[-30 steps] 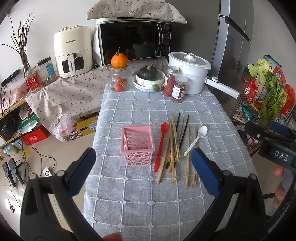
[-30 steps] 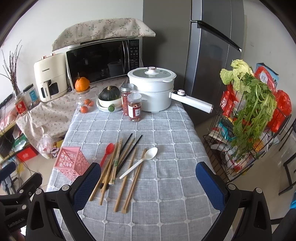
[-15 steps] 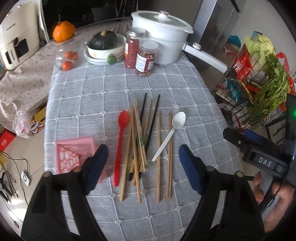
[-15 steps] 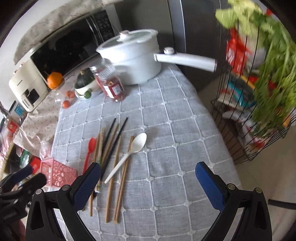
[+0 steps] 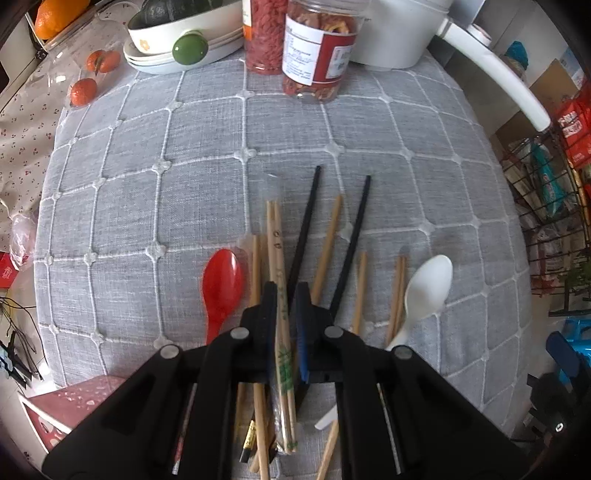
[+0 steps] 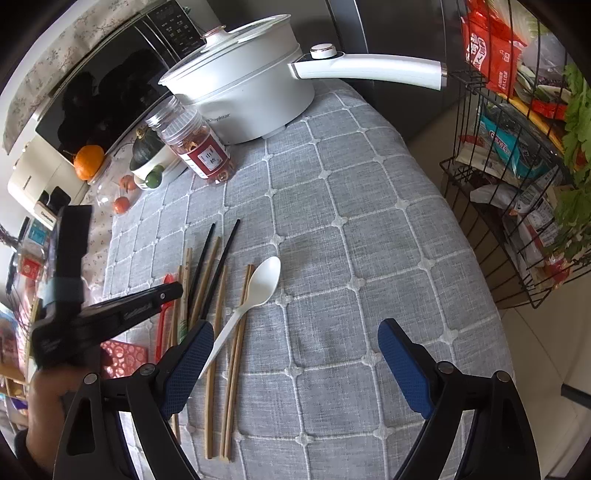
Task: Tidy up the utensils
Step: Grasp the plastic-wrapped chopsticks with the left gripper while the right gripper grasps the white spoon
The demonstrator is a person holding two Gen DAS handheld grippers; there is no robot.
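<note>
Several bamboo chopsticks, two black chopsticks, a red spoon and a white spoon lie together on the grey checked tablecloth. My left gripper points down into the pile. Its jaws are closing, and the pads press on a plastic-wrapped pair of bamboo chopsticks. My right gripper hovers wide over bare cloth to the right of the white spoon; its jaws are closing slightly with nothing between them. The pink basket stands left of the pile.
At the table's far end stand a white pot with a long handle, two jars and a bowl holding a squash. A wire rack of groceries stands off the right edge. A hand holds the left gripper.
Both grippers dropped toward the table and tilted downward. The left one moved over the chopstick pile and went from wide open to closed on the wrapped pair. The right one stayed wide.
</note>
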